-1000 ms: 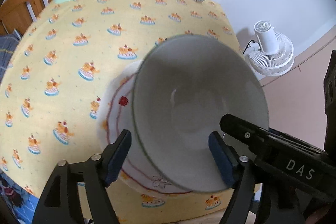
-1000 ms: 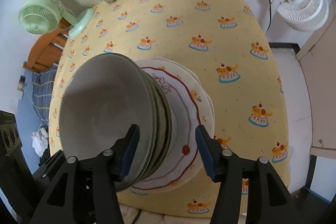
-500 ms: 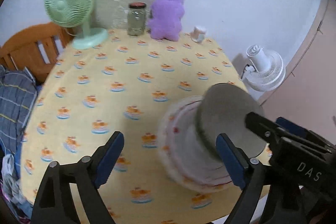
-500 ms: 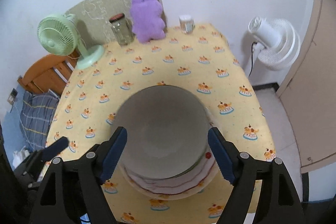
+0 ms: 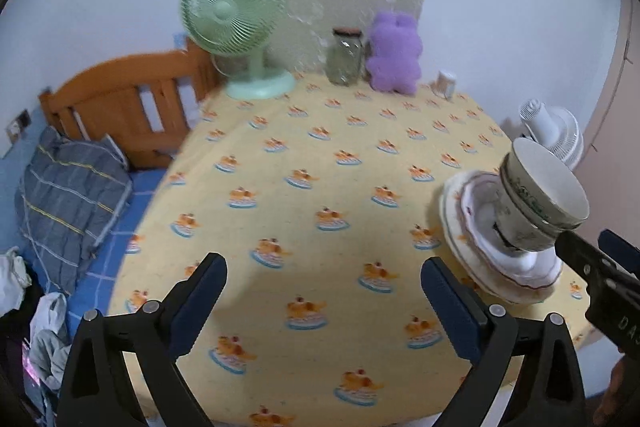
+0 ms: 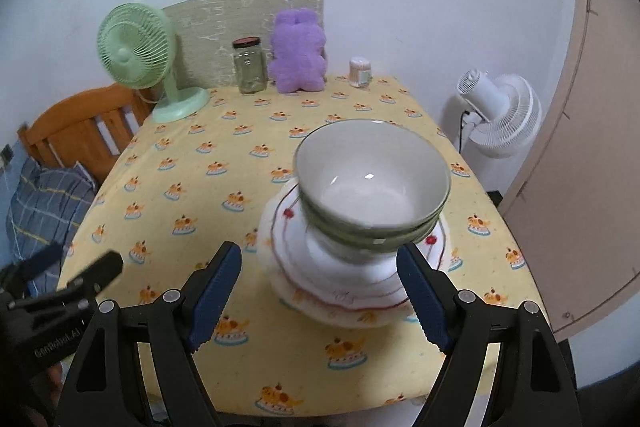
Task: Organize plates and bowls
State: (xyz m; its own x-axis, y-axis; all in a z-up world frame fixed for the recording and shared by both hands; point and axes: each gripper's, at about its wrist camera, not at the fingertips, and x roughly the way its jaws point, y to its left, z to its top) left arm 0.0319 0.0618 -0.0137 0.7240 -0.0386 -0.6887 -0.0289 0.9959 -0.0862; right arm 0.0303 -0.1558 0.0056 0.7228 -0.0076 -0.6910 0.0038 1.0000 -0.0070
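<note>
Resting near the right front edge of the surface (image 6: 248, 163), one stack holds the bowls (image 6: 372, 183) nested on the plates (image 6: 344, 279). At least two bowls show green rims; at least two plates lie beneath, the exact count unclear. Left gripper (image 5: 324, 303) is spread wide and empty, left of the stack. Right gripper (image 6: 320, 291) is spread wide and empty, just before the stack. Along the far edge stand one green fan (image 6: 138, 55), one jar (image 6: 250, 67), one purple plush (image 6: 298, 53) and one small container (image 6: 360, 71).
</note>
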